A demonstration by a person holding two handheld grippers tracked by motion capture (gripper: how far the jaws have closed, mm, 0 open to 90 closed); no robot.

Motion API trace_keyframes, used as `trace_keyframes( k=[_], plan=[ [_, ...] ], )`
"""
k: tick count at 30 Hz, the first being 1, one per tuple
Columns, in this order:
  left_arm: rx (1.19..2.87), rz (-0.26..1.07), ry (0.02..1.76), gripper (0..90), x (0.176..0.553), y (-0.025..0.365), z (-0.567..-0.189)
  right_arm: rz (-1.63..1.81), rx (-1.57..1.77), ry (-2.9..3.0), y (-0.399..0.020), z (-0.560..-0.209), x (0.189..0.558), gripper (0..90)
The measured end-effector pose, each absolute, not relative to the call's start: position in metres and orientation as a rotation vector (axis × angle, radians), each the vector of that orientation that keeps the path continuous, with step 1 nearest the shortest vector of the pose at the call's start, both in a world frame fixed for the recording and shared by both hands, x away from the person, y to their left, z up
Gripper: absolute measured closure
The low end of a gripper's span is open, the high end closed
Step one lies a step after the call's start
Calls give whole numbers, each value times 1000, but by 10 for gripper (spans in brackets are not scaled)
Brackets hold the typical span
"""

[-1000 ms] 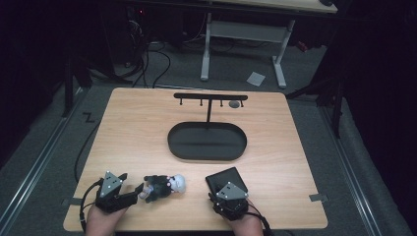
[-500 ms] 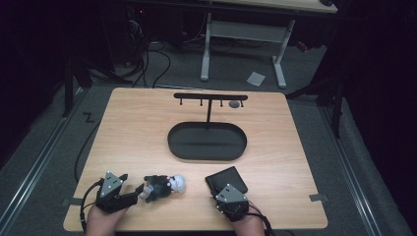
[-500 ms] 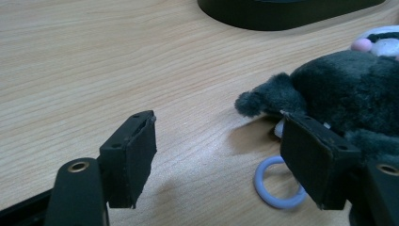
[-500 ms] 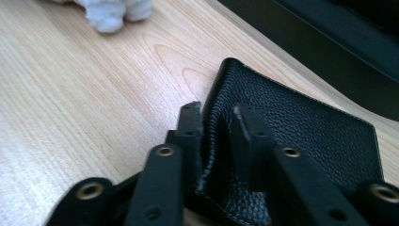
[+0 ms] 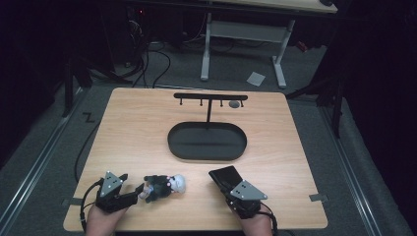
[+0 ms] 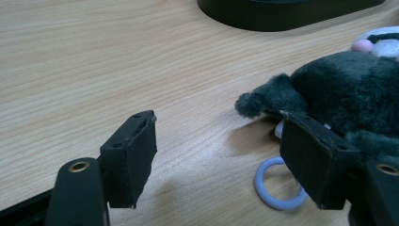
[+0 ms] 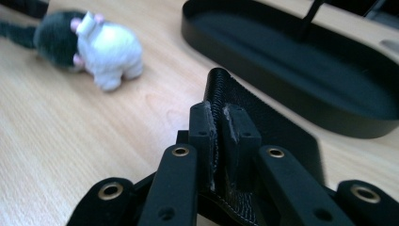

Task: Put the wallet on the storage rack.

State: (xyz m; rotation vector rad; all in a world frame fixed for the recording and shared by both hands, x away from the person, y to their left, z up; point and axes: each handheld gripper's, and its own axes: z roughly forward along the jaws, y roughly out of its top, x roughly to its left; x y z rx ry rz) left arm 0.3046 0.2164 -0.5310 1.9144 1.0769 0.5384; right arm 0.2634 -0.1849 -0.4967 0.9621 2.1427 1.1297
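So far only the pick-up looks done: the right gripper (image 7: pixel 219 125) is clamped on a flat black wallet (image 5: pixel 225 175) at the table's (image 5: pixel 147 132) near edge, one end raised. The left gripper (image 6: pixel 216 155) stands with jaws apart beside the plush toy (image 5: pixel 164 185) (its pale ring (image 6: pixel 277 186) lies between them), gripping nothing. The black stand's tray (image 5: pixel 206 142) holds nothing, so any placing is, I judge, not yet done.

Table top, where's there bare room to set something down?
Bare wood runs along the table left of the oval tray, and again right of it out to the edge. The near edge is crowded: the left gripper, the plush toy, and the right gripper pinching a black wallet.
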Motion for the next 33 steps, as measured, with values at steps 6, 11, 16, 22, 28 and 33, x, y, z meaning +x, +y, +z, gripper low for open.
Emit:
trace_keyframes(
  k=[6,11,16,22,28,33],
  plan=[
    [1913,540,1076,281,305,217,-531,1194,966,2077,-194,-482,260,828],
    [1914,541,1073,281,305,217,-530,1248,980,2040,-199,-474,260,828],
    [1912,542,1075,281,305,218,-530,1283,996,2002,-204,-468,260,827],
    [1913,542,1074,281,305,217,-530,1328,1004,1958,-210,-459,257,828],
    [1915,542,1072,282,305,217,-531,1380,1012,1944,-209,-455,254,828],
    [1916,540,1071,282,305,217,-530,1373,1038,1977,-206,-463,257,828]
  ],
)
